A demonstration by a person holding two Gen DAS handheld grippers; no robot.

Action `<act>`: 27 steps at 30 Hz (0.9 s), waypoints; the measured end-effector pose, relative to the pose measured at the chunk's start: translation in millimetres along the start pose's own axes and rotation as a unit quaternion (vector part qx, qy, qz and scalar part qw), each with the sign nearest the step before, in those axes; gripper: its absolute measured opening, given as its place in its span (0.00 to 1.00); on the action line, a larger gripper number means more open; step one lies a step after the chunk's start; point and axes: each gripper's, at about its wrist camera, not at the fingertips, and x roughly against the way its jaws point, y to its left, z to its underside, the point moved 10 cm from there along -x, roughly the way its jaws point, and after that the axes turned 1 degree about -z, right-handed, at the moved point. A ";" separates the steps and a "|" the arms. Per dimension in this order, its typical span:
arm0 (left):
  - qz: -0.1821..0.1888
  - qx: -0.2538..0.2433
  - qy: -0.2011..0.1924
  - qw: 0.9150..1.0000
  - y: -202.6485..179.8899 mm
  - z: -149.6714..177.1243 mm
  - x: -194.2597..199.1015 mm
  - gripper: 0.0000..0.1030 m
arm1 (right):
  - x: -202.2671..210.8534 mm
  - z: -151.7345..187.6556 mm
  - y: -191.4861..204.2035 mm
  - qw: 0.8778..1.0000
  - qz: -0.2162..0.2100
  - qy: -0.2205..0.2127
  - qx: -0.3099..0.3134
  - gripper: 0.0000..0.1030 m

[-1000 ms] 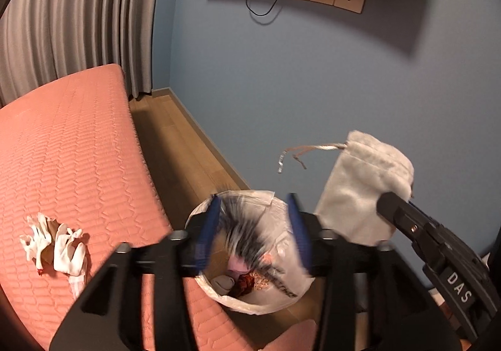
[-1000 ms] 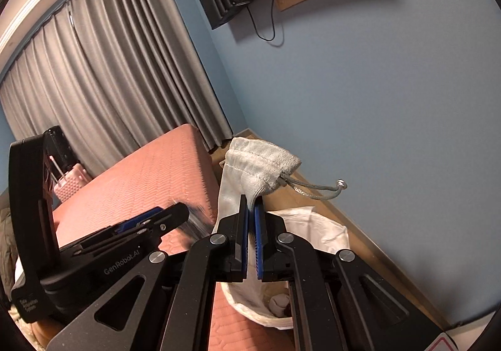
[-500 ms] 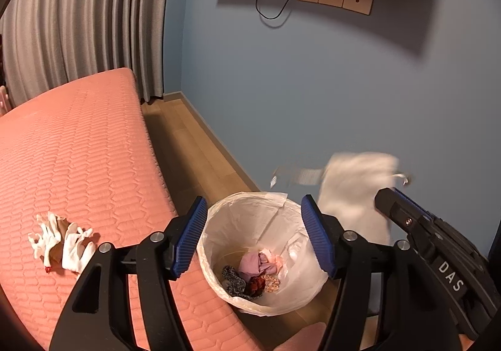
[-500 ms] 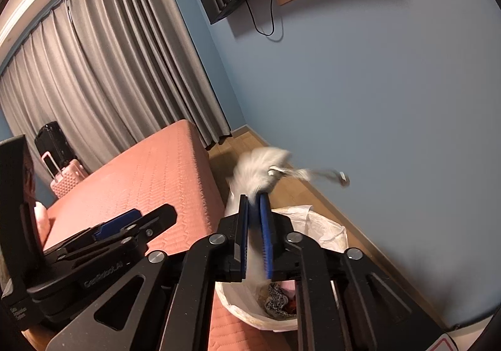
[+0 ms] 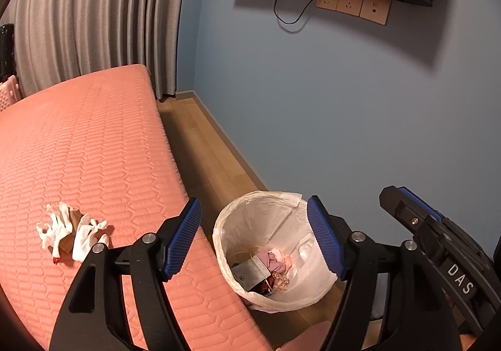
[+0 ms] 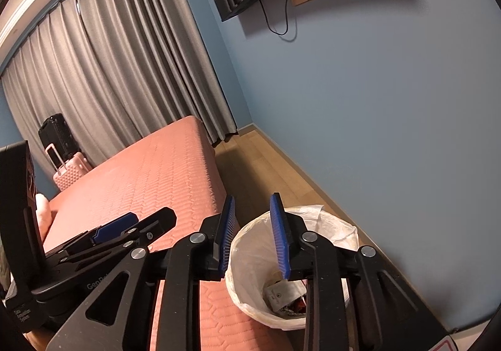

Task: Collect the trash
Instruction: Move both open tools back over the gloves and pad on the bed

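From the left wrist view, we are looking down past our left gripper (image 5: 253,238), its jaws opening wide with nothing between them. Straight ahead, on the floor between the bed (image 5: 94,144) and the blue wall (image 5: 344,106), stands the lined bin (image 5: 233,225), just beside the mattress edge. Inside lie a grey pouch (image 5: 250,272) and some pink and red scraps (image 5: 277,260). Far to the left on the bed sits a crumpled white wad of trash (image 5: 72,230), well apart from the bin. At the right edge, the tip of our right gripper (image 5: 410,203) pokes in over the bin's side.

Switching to the right wrist view: our right gripper (image 6: 252,236) hovers above the bin (image 6: 238,260), jaws opening, nothing pinched, and the grey pouch (image 6: 283,290) rests at the bottom between the fingers' line of sight. Our left gripper (image 6: 131,225) sits near left, over the bed.

What could go wrong from here? The bin is light and thin-lined; as we swing left toward the white wad, a finger could clip the rim and tip it. The wad looks loose and in several pieces, so a shallow pinch may leave bits behind or drop some on the way back.
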 end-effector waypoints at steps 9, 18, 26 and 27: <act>-0.007 0.016 -0.005 1.000 19.0 3.1 10.9 0.65 | 0.6 4.6 20.5 1.000 -0.010 0.006 0.014 0.27; -0.021 0.047 -0.003 0.999 54.7 13.4 21.1 0.65 | -5.8 16.3 56.7 0.999 -0.027 0.020 0.037 0.29; -0.041 0.083 0.001 0.996 96.4 30.0 29.8 0.69 | -15.1 36.8 87.2 0.997 -0.044 0.039 0.056 0.35; -0.044 0.087 0.001 0.995 100.8 31.4 30.5 0.69 | -16.4 40.1 91.8 0.996 -0.046 0.042 0.059 0.35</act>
